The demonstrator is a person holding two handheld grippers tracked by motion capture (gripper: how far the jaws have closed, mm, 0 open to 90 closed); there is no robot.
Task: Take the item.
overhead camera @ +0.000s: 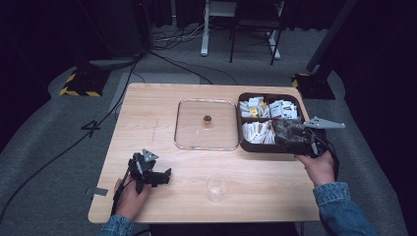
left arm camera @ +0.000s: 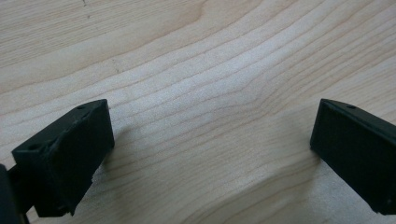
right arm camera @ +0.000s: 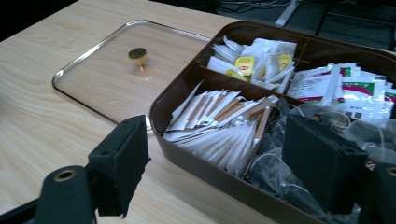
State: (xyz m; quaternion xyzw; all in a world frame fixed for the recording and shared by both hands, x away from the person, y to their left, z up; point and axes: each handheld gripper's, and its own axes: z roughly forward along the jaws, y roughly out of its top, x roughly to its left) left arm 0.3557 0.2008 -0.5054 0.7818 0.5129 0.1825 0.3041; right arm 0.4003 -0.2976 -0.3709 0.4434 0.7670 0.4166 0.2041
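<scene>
Wooden table [overhead camera: 162,103], seen from the high view. A brown compartment box [overhead camera: 244,145] sits at the right edge, toward the far corner, divided into four sections. Far-left section: white packets with yellow labels [right arm camera: 246,63]. Far-right section: white sachets with green and red print [right arm camera: 345,84]. Near-left section: a fanned stack of white and tan paper sachets [right arm camera: 219,123]. Near-right section: clear crinkled plastic wrappers [right arm camera: 280,172] (contents too dark to tell).

A clear lid [overhead camera: 187,123] with a small gold knob [overhead camera: 207,118] lies flat on the table, just beside the box's left wall, roughly mid-table toward the far edge. A clear empty cup [overhead camera: 217,187] stands upright near the near edge, about midway along it.

Left tongs [overhead camera: 164,176]: held in the left hand [overhead camera: 129,196] near the near-left corner, low over bare wood. In the left gripper view the jaws stand wide apart with nothing between them, only wood grain.

Right tongs [right arm camera: 224,158]: held in the right hand [overhead camera: 319,167] at the right edge, over the near side of the box. Jaws apart, nothing gripped; in the right gripper view one jaw hangs outside the box's near-left wall, the other over the plastic wrappers (whether it touches them, cannot tell).

Denim sleeve [overhead camera: 342,206] on the right forearm.
</scene>
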